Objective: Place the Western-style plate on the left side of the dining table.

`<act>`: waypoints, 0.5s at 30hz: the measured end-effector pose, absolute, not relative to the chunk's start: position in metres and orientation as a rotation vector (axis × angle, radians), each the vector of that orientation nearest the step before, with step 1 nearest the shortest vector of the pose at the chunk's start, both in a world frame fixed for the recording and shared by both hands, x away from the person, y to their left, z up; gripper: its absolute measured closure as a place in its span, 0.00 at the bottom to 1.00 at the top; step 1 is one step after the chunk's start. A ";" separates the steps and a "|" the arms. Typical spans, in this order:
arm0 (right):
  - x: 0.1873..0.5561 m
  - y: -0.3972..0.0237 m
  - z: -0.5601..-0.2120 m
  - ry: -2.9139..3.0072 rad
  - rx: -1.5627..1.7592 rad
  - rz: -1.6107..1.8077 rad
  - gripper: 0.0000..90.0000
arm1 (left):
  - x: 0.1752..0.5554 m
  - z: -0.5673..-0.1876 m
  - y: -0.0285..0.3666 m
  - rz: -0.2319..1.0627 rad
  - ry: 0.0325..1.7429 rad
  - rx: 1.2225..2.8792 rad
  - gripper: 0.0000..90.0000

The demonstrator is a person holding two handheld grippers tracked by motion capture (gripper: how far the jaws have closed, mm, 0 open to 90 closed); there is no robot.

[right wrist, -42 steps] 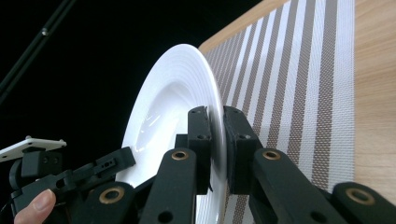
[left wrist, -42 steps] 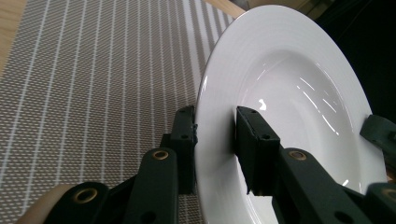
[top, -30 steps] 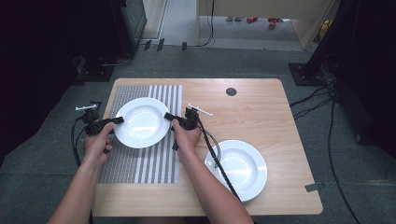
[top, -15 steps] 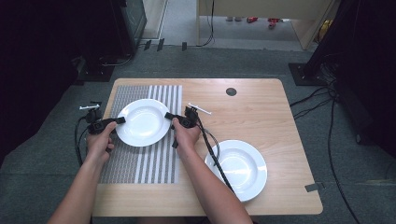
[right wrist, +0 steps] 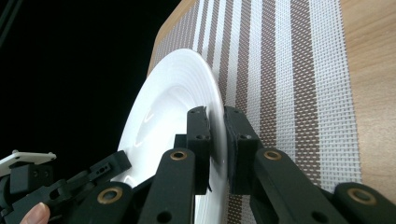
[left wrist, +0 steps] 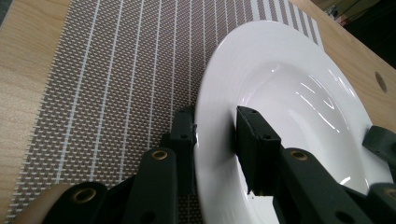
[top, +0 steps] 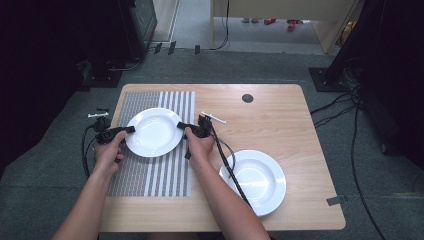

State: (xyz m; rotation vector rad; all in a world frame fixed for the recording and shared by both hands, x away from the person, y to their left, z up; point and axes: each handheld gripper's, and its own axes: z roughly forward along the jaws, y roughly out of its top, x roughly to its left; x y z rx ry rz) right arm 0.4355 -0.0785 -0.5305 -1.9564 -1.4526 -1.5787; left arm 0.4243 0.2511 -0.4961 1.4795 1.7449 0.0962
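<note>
While a white plate (top: pixel 153 131) is gripped at opposite rims above the striped placemat (top: pixel 150 170), a two-handed carry is judged to be the step in hand. The left claw (top: pixel 129 130) is seen clenched on the plate's left rim, one jaw under and one jaw over it, as is shown close up in the left gripper view (left wrist: pixel 215 135). The right claw (top: pixel 180 125) is clamped on the opposite rim, with the porcelain pinched between its jaws in the right gripper view (right wrist: pixel 215 140). A second white plate (top: pixel 260 181) is seen lying near the bench's (top: pixel 280 115) front right corner, well apart from the first. Whether the held plate is touching the mat cannot be told. Level, matched movement of both hands is thought to be required next, so that the plate is not tilted or let slip.
</note>
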 end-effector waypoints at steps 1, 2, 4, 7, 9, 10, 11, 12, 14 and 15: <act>0.436 -0.079 -0.530 -1.452 -1.955 -1.575 0.92 | 0.424 -0.496 0.251 0.097 1.744 1.480 0.77; 0.436 -0.079 -0.530 -1.456 -1.954 -1.576 0.92 | 0.424 -0.496 0.251 0.099 1.743 1.480 0.77; 0.436 -0.079 -0.530 -1.467 -1.954 -1.577 0.92 | 0.424 -0.496 0.251 0.108 1.736 1.486 0.77; 0.435 -0.076 -0.528 -1.513 -1.968 -1.577 0.90 | 0.424 -0.496 0.249 0.114 1.726 1.492 0.75; 0.435 -0.075 -0.526 -1.555 -1.974 -1.584 0.84 | 0.423 -0.495 0.249 0.116 1.714 1.499 0.69; 0.434 -0.074 -0.524 -1.553 -1.974 -1.596 0.78 | 0.422 -0.494 0.248 0.126 1.710 1.507 0.68; 0.434 -0.074 -0.521 -1.555 -1.982 -1.595 0.73 | 0.421 -0.493 0.248 0.130 1.706 1.510 0.67; 0.433 -0.074 -0.519 -1.574 -1.997 -1.596 0.71 | 0.421 -0.492 0.248 0.134 1.704 1.509 0.65; 0.432 -0.076 -0.510 -1.643 -2.025 -1.625 0.66 | 0.421 -0.491 0.247 0.143 1.704 1.508 0.62; 0.432 -0.076 -0.510 -1.643 -2.025 -1.625 0.66 | 0.420 -0.490 0.247 0.152 1.704 1.506 0.62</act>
